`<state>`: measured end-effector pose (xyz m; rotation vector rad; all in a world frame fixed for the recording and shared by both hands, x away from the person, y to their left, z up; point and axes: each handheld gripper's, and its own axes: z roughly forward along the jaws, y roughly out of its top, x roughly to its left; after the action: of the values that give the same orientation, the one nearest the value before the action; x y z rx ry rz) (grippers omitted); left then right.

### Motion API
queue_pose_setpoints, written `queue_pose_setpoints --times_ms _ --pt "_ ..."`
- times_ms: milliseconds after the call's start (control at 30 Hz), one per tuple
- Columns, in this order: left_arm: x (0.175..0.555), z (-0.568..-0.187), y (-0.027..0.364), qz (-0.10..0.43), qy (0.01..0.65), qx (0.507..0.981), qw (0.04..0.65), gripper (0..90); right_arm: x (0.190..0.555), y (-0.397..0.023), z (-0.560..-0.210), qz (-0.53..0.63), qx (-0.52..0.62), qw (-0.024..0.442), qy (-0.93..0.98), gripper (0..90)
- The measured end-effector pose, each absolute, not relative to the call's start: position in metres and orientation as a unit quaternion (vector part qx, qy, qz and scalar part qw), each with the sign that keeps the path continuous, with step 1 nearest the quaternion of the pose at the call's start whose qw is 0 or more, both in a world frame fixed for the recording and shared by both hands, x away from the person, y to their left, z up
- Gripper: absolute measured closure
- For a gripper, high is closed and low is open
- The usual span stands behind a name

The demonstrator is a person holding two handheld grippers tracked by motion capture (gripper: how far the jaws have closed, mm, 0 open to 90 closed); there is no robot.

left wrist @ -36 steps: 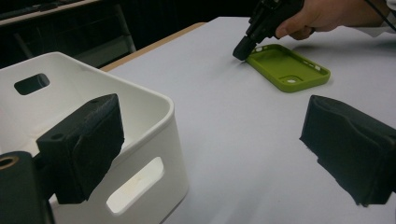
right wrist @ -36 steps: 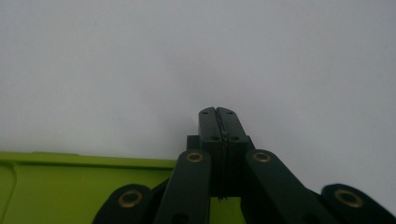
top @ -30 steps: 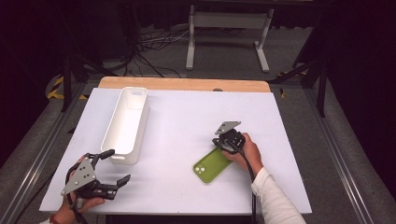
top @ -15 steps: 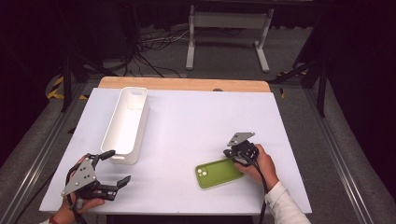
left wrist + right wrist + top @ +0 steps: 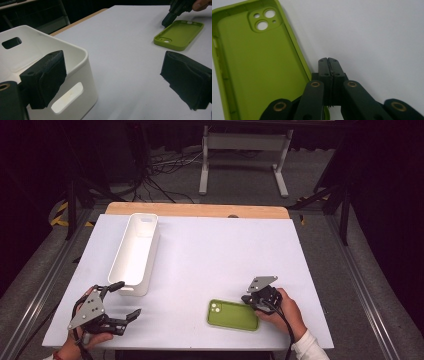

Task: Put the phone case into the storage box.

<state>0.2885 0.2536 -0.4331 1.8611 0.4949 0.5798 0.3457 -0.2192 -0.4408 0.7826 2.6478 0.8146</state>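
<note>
A lime green phone case (image 5: pixel 232 315) lies hollow side up near the table's front edge, camera cutouts at its left end. My right gripper (image 5: pixel 247 299) is shut with nothing between its fingertips, and its tip rests against the case's far right edge. In the right gripper view the closed jaws (image 5: pixel 328 61) sit just beside the rim of the case (image 5: pixel 254 67). My left gripper (image 5: pixel 127 299) stands open at the front left, just before the near end of the white bin (image 5: pixel 137 250). The left gripper view shows the case (image 5: pixel 178 34) with the right gripper (image 5: pixel 172 15) at its far edge.
The long white bin (image 5: pixel 82 53) with handle slots runs front to back on the table's left side. A wooden strip (image 5: pixel 197 210) borders the table's far edge. White tabletop (image 5: pixel 225 255) stretches between the bin and the case.
The right gripper has moved toward the table's front edge, and the green case has swung from a diagonal to lying crosswise, closer to the front. The left gripper has stayed put.
</note>
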Motion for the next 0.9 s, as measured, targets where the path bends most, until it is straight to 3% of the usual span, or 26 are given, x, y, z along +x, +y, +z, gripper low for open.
queue_pose_setpoints --times_ms 267,567,733,800,900 --pt "0.289 -0.433 0.254 0.243 0.204 0.785 0.533 6.9 0.340 -0.212 -0.441 0.280 0.259 0.122 0.916 89.4" --pt "0.288 -0.433 0.253 0.244 0.203 0.785 0.531 6.8 0.346 -0.203 -0.426 0.296 0.245 0.133 0.914 80.1" --pt "0.289 -0.434 0.251 0.238 0.204 0.787 0.532 6.8 0.350 -0.185 -0.416 0.289 0.216 0.128 0.924 70.5" --pt "0.289 -0.434 0.251 0.237 0.203 0.789 0.530 6.8 0.354 -0.171 -0.415 0.265 0.203 0.114 0.936 59.5" --pt "0.289 -0.434 0.250 0.236 0.199 0.791 0.528 6.7 0.359 -0.155 -0.414 0.235 0.189 0.100 0.948 50.3"
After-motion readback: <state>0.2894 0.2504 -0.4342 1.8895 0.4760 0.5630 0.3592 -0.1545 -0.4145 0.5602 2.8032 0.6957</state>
